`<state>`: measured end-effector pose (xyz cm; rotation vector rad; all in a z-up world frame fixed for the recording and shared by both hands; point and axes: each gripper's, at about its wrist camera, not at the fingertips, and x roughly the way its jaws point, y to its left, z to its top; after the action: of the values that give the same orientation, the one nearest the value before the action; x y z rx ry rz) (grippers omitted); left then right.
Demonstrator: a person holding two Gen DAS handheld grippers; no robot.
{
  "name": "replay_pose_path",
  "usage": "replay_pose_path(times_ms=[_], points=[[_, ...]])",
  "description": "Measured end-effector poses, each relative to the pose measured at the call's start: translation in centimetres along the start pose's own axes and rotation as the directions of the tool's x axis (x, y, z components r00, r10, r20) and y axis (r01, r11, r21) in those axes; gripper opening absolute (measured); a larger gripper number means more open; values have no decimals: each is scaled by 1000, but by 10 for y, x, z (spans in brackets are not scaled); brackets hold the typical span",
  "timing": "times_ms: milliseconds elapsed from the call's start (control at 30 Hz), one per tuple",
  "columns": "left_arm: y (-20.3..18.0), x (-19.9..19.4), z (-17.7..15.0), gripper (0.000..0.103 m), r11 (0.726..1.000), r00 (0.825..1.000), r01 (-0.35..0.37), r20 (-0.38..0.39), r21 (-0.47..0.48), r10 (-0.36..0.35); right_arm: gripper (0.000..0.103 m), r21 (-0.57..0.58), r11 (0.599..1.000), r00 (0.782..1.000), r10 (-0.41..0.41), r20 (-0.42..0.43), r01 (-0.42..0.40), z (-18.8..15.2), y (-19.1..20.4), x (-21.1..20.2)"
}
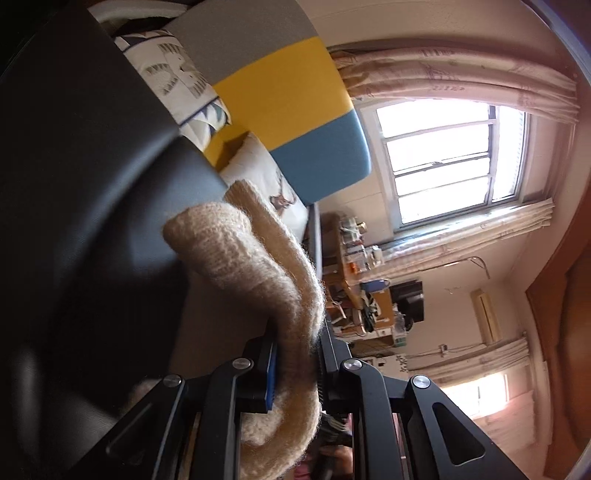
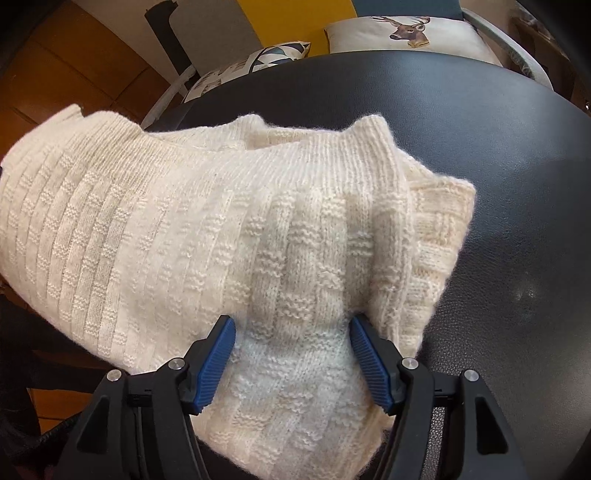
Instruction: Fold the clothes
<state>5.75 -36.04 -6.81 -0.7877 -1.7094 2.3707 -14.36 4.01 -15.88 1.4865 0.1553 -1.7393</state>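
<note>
In the left wrist view, the left gripper (image 1: 295,365) is clamped on a thick fold of the cream knitted sweater (image 1: 255,269), lifted beside the black table (image 1: 92,184). In the right wrist view, the right gripper (image 2: 291,363) has its jaws apart astride a bunched ridge of the sweater (image 2: 207,221), which lies on the table (image 2: 498,166) with a deer cushion (image 2: 406,33) beyond it.
</note>
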Motion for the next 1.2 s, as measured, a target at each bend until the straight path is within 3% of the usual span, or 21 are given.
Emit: replay_pose_path(times_ms=[267, 467, 667, 833, 1000, 1200], points=[[-57, 59, -18, 17, 1000, 998, -5, -57, 25, 7, 84, -41, 998, 999, 44, 12, -43, -4, 7, 3], [-74, 121, -43, 17, 997, 988, -59, -141, 51, 65, 84, -36, 991, 990, 131, 57, -129, -9, -7, -3], [-75, 176, -82, 17, 987, 952, -130, -267, 97, 151, 84, -47, 980, 975, 198, 102, -194, -21, -11, -16], [-67, 207, -108, 17, 976, 912, -185, -350, 112, 213, 83, -118, 984, 984, 149, 100, -137, -40, -5, -37], [-67, 213, -122, 17, 975, 896, -185, -386, 127, 220, 83, -187, 964, 976, 206, 75, -189, -72, -3, -54], [-71, 216, -138, 17, 970, 876, -183, -422, 160, 235, 83, -152, 965, 971, 228, 73, -215, -84, -11, -38]])
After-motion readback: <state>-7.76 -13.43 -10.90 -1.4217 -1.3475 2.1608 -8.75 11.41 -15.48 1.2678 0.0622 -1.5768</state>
